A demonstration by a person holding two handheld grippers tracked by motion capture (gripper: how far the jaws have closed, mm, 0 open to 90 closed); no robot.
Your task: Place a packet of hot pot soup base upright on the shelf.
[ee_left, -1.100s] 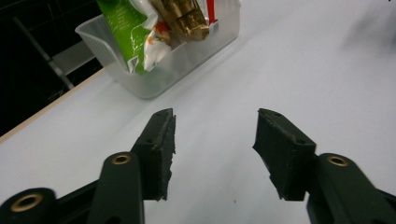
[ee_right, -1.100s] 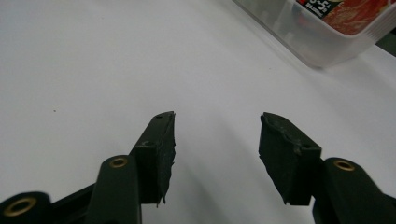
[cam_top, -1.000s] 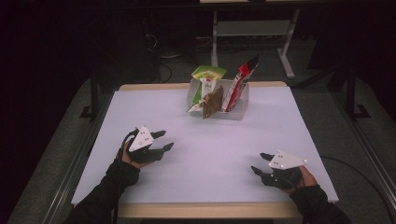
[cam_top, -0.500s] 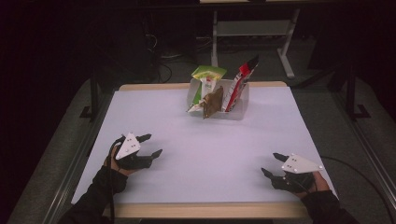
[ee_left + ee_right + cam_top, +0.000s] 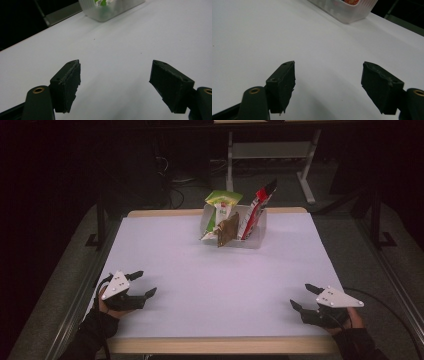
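Seen from above: a white table (image 5: 220,285) with a clear plastic bin (image 5: 250,240) of snack packets (image 5: 222,200) at twelve o'clock, near the far edge. Held low at the near edge, well apart from the bin and from each other: left gripper (image 5: 142,285) at eight o'clock, right gripper (image 5: 302,297) at four o'clock. Both with jaws wide apart and nothing between them but bare tabletop, as the left gripper view (image 5: 115,82) and the right gripper view (image 5: 328,83) confirm; jaws just been opening on each side. Both angled inward toward the middle and the bin (image 5: 110,12), probably a resting stance that keeps the packets in line for a reach. Packets standing upright and leaning on one another inside the bin, propped by its walls. Compared with a second ago: both hands drawn back toward the near edge and outward to the corners, the left more than the right; bin and packets unmoved.
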